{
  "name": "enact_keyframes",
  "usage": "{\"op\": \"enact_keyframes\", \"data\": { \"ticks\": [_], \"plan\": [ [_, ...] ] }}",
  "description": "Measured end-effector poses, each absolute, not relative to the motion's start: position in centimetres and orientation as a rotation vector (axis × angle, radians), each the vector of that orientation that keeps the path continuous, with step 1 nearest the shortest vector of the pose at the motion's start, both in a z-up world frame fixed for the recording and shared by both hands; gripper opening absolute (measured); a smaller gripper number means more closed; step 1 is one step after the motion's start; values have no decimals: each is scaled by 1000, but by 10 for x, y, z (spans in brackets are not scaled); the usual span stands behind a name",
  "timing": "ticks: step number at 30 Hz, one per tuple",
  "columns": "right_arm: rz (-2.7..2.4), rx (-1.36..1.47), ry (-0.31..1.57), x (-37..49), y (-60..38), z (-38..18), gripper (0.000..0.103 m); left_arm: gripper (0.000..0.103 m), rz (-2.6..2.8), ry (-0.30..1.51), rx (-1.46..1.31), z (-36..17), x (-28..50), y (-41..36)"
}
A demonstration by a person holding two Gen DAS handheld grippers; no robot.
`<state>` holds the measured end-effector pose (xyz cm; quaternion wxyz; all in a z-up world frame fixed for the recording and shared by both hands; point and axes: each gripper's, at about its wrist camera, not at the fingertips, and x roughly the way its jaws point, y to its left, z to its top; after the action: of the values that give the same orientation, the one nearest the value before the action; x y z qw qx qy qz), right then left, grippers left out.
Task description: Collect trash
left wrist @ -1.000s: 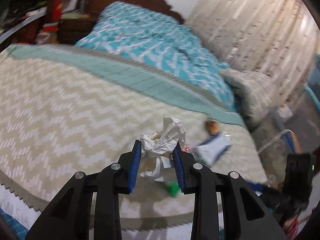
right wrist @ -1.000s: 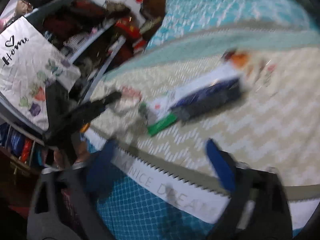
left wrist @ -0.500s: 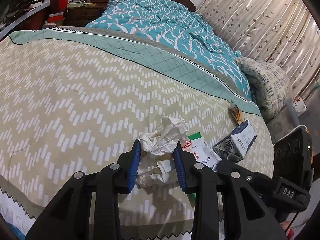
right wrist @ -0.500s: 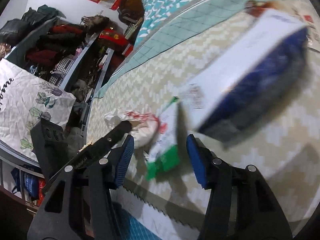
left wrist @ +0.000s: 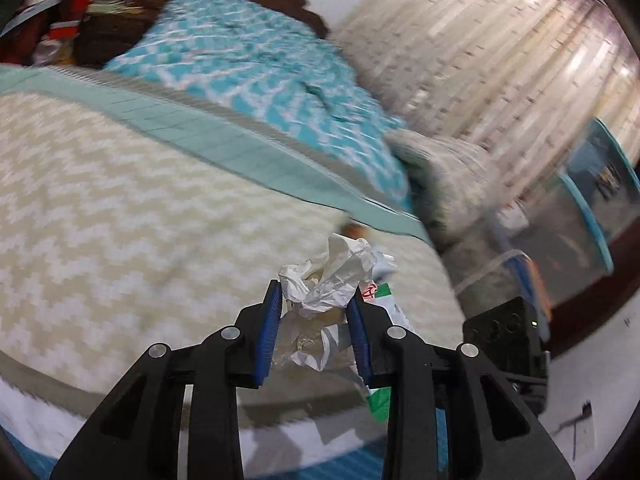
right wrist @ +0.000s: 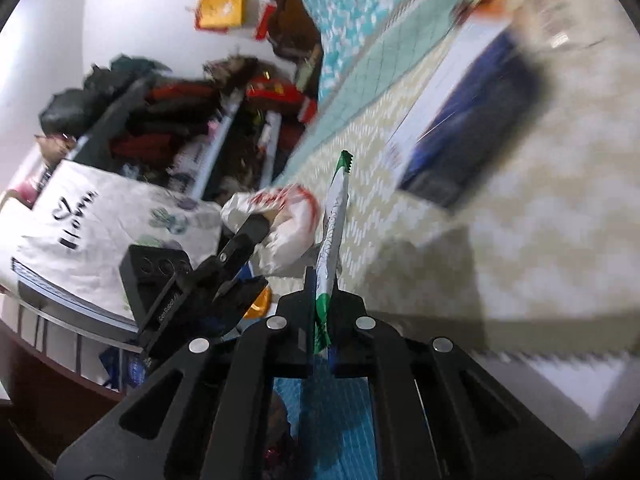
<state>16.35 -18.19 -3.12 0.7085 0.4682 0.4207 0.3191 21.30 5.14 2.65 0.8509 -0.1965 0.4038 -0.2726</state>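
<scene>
My left gripper (left wrist: 314, 300) is shut on a wad of crumpled white paper and plastic (left wrist: 332, 276), held just above the chevron bedspread (left wrist: 140, 208). In the right wrist view my right gripper (right wrist: 322, 284) is shut on a flat white and green wrapper (right wrist: 334, 216) that stands up edgewise between its pads. That wrapper (left wrist: 380, 398) also shows beside the wad in the left view. The left gripper with its white wad (right wrist: 276, 220) appears just to the left of the wrapper. A blue and white carton (right wrist: 464, 120) lies farther out on the bed, with an orange scrap (right wrist: 486, 2) beyond it.
A teal patterned quilt (left wrist: 256, 60) and a pillow (left wrist: 444, 168) lie at the head of the bed. Curtains (left wrist: 500, 60) hang on the right, with bins (left wrist: 580, 216) below them. Cluttered shelves (right wrist: 192, 112) and a printed cloth (right wrist: 100, 216) stand left of the bed.
The right gripper's jaws closed onto the white and green wrapper and lifted it edgewise off the bed. The left gripper kept hold of the wad and shifted a little.
</scene>
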Motion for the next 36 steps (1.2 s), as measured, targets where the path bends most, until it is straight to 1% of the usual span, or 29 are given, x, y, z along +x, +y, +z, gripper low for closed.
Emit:
{"op": "enact_keyframes", "data": {
  "ticks": [5,11,12,16,19,22,24,26,27,28,30,32,33,34,36],
  "plan": [
    [591,1095,792,110,-276,-25,7,30,-725,903,-322,43,198,-37],
    [280,1106,604,27,-421,-21,7,30,-931,993,-135,43,183,-200],
    [233,1102,583,16,-443,-21,7,30,-972,1007,-93,42,179,-239],
    [-18,1082,508,-39,-529,-26,7,30,-1069,1055,2,31,165,-344],
    [-151,1065,498,-66,-570,-34,7,30,-1124,1093,70,17,150,-418],
    [-246,1032,525,-86,-609,-49,7,31,-1161,1107,130,7,136,-474],
    [-279,1004,563,-89,-624,-56,11,31,-1172,1114,161,2,129,-503],
    [-282,993,596,-88,-634,-63,11,33,-1168,1119,192,-5,123,-528],
    [-282,992,601,-85,-638,-65,11,39,-1155,1120,213,-10,122,-540],
    [-288,987,606,-88,-651,-67,11,56,-1141,1121,227,-13,121,-547],
    [-294,971,607,-90,-660,-71,11,71,-1101,1107,251,-18,120,-555],
    [-283,973,603,-87,-663,-74,12,71,-1092,1109,259,-24,120,-561],
    [-277,974,601,-83,-664,-75,22,71,-1089,1118,256,-26,121,-560],
    [-277,971,601,-81,-664,-75,50,71,-1085,1121,254,-27,122,-559],
    [-312,946,570,-79,-660,-69,92,71,-1081,1114,242,-26,125,-553]
  ]
}}
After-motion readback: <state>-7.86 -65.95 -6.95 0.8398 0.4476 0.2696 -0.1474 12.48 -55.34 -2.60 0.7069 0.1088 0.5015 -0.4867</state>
